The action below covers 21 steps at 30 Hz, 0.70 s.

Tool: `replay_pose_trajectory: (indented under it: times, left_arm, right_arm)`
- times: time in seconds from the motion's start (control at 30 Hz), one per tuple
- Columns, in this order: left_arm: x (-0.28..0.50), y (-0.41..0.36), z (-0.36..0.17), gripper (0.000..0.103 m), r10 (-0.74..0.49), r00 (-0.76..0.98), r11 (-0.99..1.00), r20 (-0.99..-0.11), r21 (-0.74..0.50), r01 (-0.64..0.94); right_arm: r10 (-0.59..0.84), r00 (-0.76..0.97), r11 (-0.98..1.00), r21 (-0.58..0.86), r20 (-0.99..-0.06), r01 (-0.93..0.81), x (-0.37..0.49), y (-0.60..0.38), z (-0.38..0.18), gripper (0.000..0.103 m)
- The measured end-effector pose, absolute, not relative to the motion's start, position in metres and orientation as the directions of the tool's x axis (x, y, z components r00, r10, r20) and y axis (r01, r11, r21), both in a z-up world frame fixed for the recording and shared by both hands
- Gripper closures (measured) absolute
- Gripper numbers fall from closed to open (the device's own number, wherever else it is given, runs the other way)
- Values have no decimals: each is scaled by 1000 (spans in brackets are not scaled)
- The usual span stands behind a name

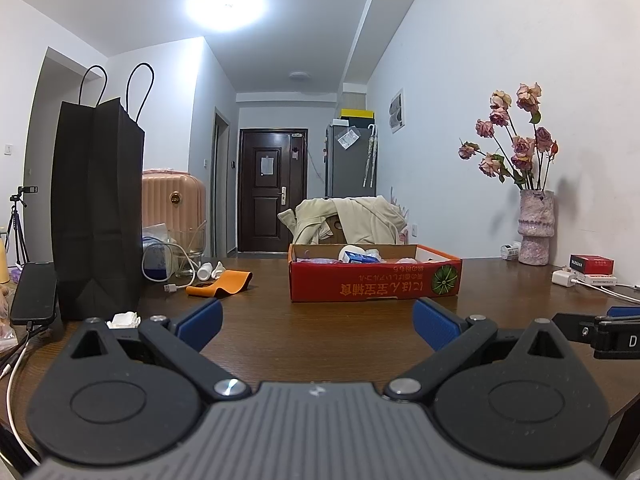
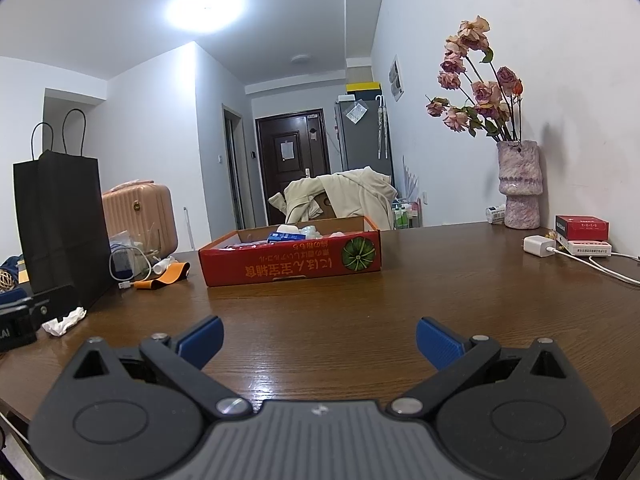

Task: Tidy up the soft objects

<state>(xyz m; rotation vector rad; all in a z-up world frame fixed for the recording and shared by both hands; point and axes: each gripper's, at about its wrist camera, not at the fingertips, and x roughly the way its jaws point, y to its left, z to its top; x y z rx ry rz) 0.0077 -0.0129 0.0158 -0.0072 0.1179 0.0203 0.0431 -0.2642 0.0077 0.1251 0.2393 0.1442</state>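
both grippers low over the table (image 1: 320, 344), left gripper (image 1: 318, 322) and right gripper (image 2: 319, 342) jaws wide apart, holding nothing; crumpled tissue (image 2: 64, 321) sits left of the red box (image 2: 292, 258), orange strap (image 2: 162, 276) between them; risk: cable (image 2: 120, 270) by the strap snagging, black bag (image 2: 62, 220) toppling on a sideways reach

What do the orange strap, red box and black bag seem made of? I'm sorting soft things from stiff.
Orange strap: probably fabric or elastic, matte; it lies limp and folded flat.
Red box: printed cardboard, slightly glossy; brown raw board shows inside its walls.
Black bag: matte paper, judging by sharp creases; it stands upright unaided, with thin cord handles.
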Motion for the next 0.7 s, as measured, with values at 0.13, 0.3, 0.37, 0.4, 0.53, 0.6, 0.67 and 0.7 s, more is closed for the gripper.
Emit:
replay_pose_trajectory:
  times: [0.13, 0.3, 0.37, 0.4, 0.53, 0.6, 0.67, 0.7]
  left_arm:
    - [8, -13, 16, 0, 22, 993, 1000, -115, -6, -23]
    - [6, -14, 19, 0, 19, 995, 1000, -98, 2, -19]
    - [6, -14, 20, 0, 21, 996, 1000, -90, 1, -21]
    - [6, -14, 21, 0, 22, 996, 1000, -87, 0, -22]
    - [5, -13, 22, 0, 19, 997, 1000, -78, 1, -19]
    - [4, -14, 23, 0, 17, 997, 1000, -71, 4, -16]
    - [3, -14, 24, 0, 17, 998, 1000, -65, 7, -16]
    - [3, -14, 24, 0, 19, 998, 1000, -63, 6, -19]
  right_arm:
    - [154, 963, 982, 139, -220, -125, 43, -265, 8, 0]
    - [150, 964, 983, 138, -218, -122, 44, -266, 9, 0]
    - [147, 968, 984, 131, -205, -121, 43, -266, 11, 0]
    - [145, 970, 984, 127, -197, -122, 42, -265, 13, 0]
    - [144, 973, 985, 120, -180, -124, 42, -265, 16, 0]
    - [142, 974, 985, 123, -177, -122, 42, -265, 16, 0]
    - [139, 976, 985, 122, -166, -120, 41, -266, 17, 0]
    - [139, 977, 985, 121, -161, -120, 40, -266, 18, 0]
